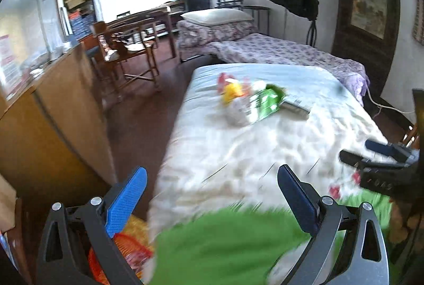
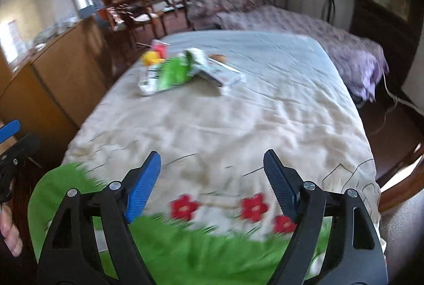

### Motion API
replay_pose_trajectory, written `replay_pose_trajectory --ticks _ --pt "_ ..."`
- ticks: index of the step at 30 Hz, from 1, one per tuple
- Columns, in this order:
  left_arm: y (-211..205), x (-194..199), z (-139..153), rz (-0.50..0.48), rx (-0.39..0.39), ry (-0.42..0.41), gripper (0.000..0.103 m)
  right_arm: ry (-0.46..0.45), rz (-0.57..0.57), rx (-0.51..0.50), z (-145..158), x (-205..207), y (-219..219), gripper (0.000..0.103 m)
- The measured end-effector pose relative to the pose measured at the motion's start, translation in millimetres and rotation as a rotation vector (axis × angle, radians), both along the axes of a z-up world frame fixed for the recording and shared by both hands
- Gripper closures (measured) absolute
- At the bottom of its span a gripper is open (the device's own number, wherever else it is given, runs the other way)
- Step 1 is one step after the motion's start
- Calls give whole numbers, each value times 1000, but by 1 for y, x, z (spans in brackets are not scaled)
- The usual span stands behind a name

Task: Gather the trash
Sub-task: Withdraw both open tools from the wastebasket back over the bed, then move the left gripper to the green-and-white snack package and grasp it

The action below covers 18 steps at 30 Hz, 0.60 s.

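- A lived-in bedroom: a bed (image 2: 238, 112) under a pale cover with a green grass-and-red-flower border at the near end, a second bed with a floral spread behind it, a wooden cabinet (image 1: 53, 112) along the left and chairs by a table near the bright window.
- The trash (image 2: 172, 70) lies in one loose heap on the far half of the bed: a green-and-white wrapper (image 1: 265, 102), a yellow and red packet (image 1: 230, 89) just beside it on the left, and a flat grey pack or booklet touching it on the right (too blurred to name for certain).
- As I judge it, that whole heap is left to gather; nothing on the bed looks picked up.
- Low in the left view, beside the bed, there is something orange (image 1: 127, 245), possibly a basket holding bright packets; I cannot tell.
- The right claw (image 2: 212, 179) hangs over the near end of the bed, angled down toward the cover, jaws spread wide with nothing between them.
- The left claw (image 1: 212, 195) sits at the bed's near left corner, likewise tilted down, wide open and empty.
- Both point up the bed toward the heap, which lies well apart from them (each view is smeared with motion blur).
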<state>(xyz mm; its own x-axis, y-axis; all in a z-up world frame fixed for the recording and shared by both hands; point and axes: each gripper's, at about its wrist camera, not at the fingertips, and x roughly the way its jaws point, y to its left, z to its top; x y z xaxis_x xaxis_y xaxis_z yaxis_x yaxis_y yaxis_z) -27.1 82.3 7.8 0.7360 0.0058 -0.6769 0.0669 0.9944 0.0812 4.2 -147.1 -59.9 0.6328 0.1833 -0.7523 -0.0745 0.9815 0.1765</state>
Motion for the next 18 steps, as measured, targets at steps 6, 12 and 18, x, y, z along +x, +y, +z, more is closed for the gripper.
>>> replay_pose_trajectory --ticks 6,12,18 --pt "-35 60 -10 -21 -56 31 6 84 -52 45 -18 32 -16 22" --pt "-65 113 -25 -25 -72 44 6 183 -91 149 -46 44 -34 12" --pt "-60 129 -51 11 11 74 6 179 -74 73 -52 41 -19 7"
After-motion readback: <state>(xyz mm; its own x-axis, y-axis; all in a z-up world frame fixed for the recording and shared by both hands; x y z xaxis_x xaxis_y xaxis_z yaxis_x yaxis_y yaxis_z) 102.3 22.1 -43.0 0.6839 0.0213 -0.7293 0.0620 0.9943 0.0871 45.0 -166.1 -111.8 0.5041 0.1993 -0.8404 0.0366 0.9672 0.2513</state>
